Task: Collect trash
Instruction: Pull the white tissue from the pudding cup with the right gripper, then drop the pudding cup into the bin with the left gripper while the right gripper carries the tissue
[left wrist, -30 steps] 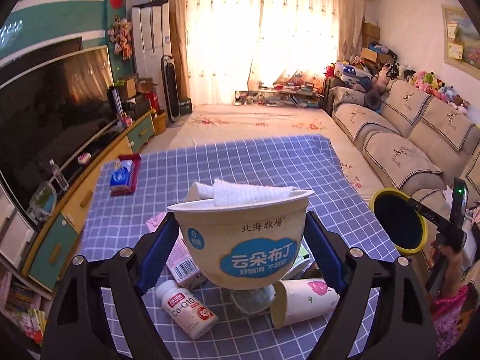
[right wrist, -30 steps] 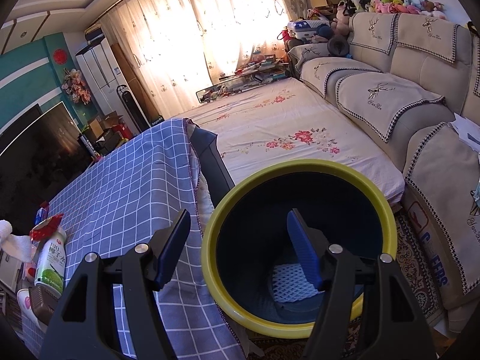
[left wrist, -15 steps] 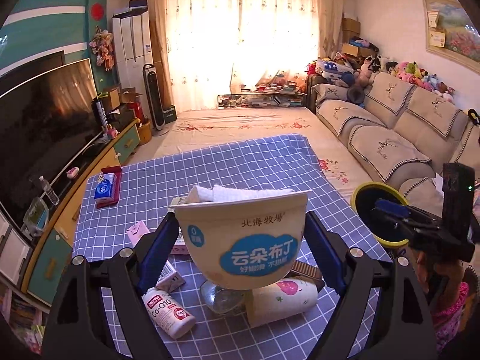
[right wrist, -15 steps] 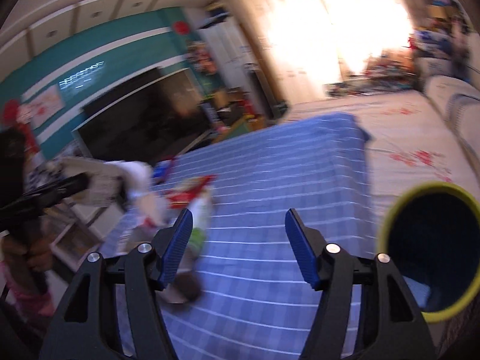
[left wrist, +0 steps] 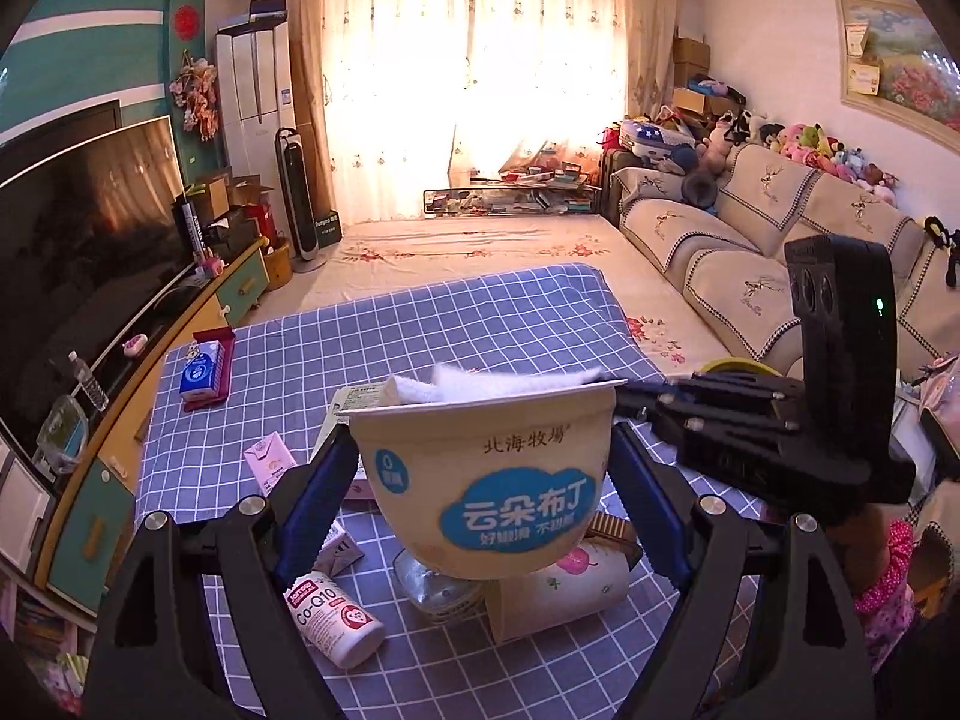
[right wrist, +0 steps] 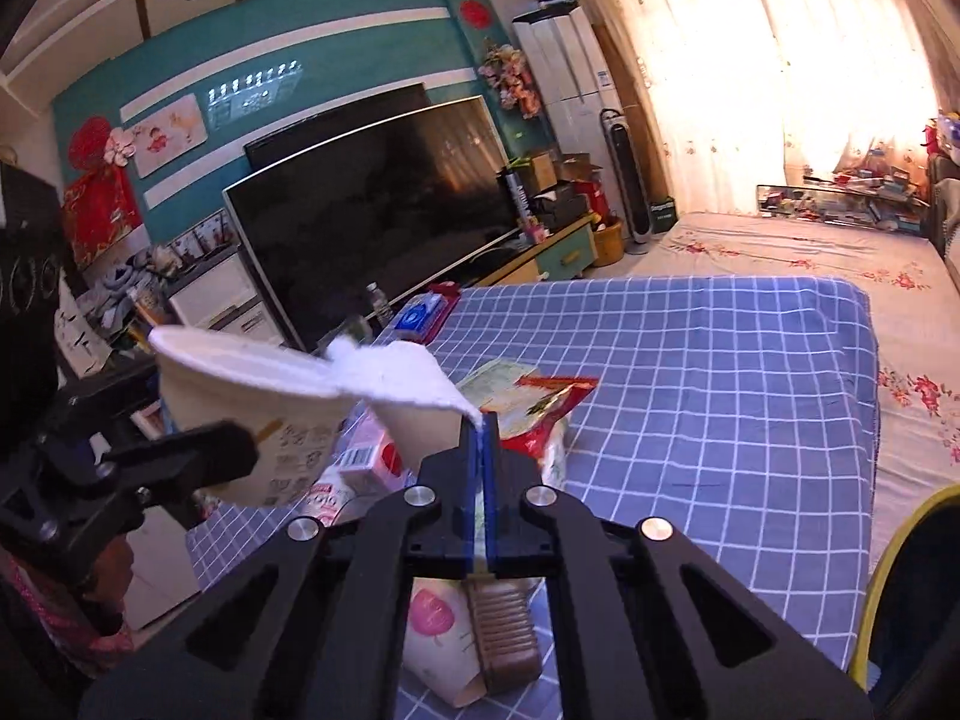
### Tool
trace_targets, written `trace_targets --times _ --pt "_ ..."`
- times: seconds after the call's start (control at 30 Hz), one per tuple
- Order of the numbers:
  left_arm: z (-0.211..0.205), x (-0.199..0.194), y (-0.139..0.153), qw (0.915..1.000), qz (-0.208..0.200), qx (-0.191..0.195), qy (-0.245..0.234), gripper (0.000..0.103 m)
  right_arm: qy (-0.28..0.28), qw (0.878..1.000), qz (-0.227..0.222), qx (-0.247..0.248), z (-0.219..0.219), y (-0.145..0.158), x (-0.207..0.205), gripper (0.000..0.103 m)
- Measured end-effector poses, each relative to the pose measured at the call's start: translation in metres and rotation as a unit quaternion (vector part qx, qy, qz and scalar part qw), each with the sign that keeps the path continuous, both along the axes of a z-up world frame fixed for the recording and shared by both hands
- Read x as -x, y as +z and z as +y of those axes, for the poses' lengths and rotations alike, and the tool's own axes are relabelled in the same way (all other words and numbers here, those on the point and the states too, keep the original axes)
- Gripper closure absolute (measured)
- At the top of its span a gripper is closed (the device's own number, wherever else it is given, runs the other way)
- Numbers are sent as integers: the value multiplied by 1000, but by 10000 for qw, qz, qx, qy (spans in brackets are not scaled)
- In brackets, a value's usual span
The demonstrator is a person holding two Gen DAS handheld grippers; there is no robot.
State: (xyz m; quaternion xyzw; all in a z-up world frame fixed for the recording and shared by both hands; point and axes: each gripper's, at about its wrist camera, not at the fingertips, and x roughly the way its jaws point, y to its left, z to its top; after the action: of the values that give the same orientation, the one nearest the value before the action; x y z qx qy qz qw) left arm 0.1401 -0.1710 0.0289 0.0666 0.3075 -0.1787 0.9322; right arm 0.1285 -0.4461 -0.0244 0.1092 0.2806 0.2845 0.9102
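Observation:
My left gripper point(left wrist: 483, 480) is shut on a cream pudding cup point(left wrist: 486, 480) with a blue label, held above the table. White tissue point(left wrist: 510, 381) sticks out of the cup. In the right wrist view the cup point(right wrist: 240, 414) sits at the left, and my right gripper point(right wrist: 480, 432) is shut on the edge of the white tissue point(right wrist: 402, 381) that hangs from it. The right gripper also shows in the left wrist view point(left wrist: 636, 399), reaching to the cup's rim. The yellow-rimmed bin point(right wrist: 900, 594) is at the lower right, and in the left wrist view point(left wrist: 741, 366) mostly hidden.
On the blue checked tablecloth point(left wrist: 456, 324) below lie a Co-Q10 bottle point(left wrist: 333, 621), a paper cup point(left wrist: 558, 588) on its side, a pink carton point(left wrist: 270, 462) and a blue tissue pack point(left wrist: 201, 369). A red snack bag point(right wrist: 540, 402) lies ahead. TV at left, sofa at right.
My right gripper swung from over the bin to the cup and shut on the tissue. The left gripper stayed shut on the cup and rose a little.

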Motion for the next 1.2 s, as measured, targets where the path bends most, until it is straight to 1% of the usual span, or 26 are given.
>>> trace_targets --times 0.1,0.27,0.37,0.5,0.67,0.77,0.9,1.03,1.13,1.2 --pt "15 -1 -1 9999 15 76 134 20 -89 9999 -10 -138 -4 9 -9 101" --pt "47 2 1 9983 -75 115 562 20 -58 9994 -336 -72 7 37 -21 101" --pt "66 6 2 9968 -116 90 788 20 -84 9986 -514 -124 10 54 -22 101" --pt "76 10 0 9964 -118 74 839 20 -319 9964 -750 -247 1 74 -11 101" --pt "68 9 -6 9979 -91 80 641 20 -675 9932 -883 -359 -30 82 13 101" --pt "54 6 -9 9989 -44 96 447 20 -892 9911 -954 -270 -47 82 35 101" --pt "18 0 -14 10000 51 22 -20 20 -1349 9858 -986 -140 -79 79 72 101" --pt "-32 -6 -23 9983 164 -7 -562 20 -1923 9766 -964 -93 -114 70 109 101" --pt "-81 -12 -31 9944 297 45 -1012 20 -2316 9687 -886 -149 -138 60 132 101" --pt "-111 -15 -37 9918 348 1 -1230 20 -2604 9618 -828 -175 -158 53 147 101"
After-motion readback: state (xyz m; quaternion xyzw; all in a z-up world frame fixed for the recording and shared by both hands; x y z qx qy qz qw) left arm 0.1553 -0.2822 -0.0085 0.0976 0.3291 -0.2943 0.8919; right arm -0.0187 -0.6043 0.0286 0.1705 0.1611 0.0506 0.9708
